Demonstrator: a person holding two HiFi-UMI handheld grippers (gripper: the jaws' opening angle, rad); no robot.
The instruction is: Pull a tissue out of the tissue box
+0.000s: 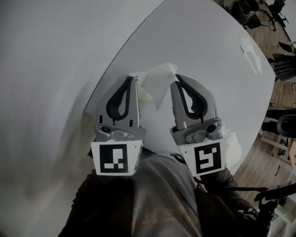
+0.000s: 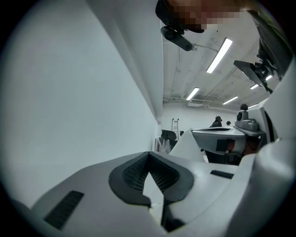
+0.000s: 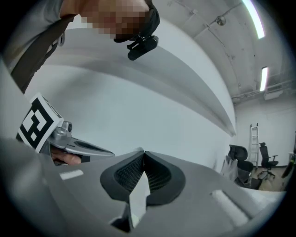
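Note:
A white tissue (image 1: 159,76) is stretched between my two grippers above the white table (image 1: 203,41). My left gripper (image 1: 134,79) is shut on the tissue's left edge, and a white strip of tissue (image 2: 155,190) shows between its dark pads. My right gripper (image 1: 175,84) is shut on the right edge, with a sliver of tissue (image 3: 138,194) pinched in its jaws. Both grippers point away from me, side by side. No tissue box shows plainly. A white crumpled mass (image 1: 233,147) lies by the right gripper's base, and I cannot tell what it is.
A second crumpled tissue (image 1: 252,53) lies far right on the table. A grey wall (image 1: 51,69) runs along the left. The table's curved edge borders wooden floor (image 1: 259,162) at right, with chairs (image 1: 245,11) beyond. My lap fills the bottom of the head view.

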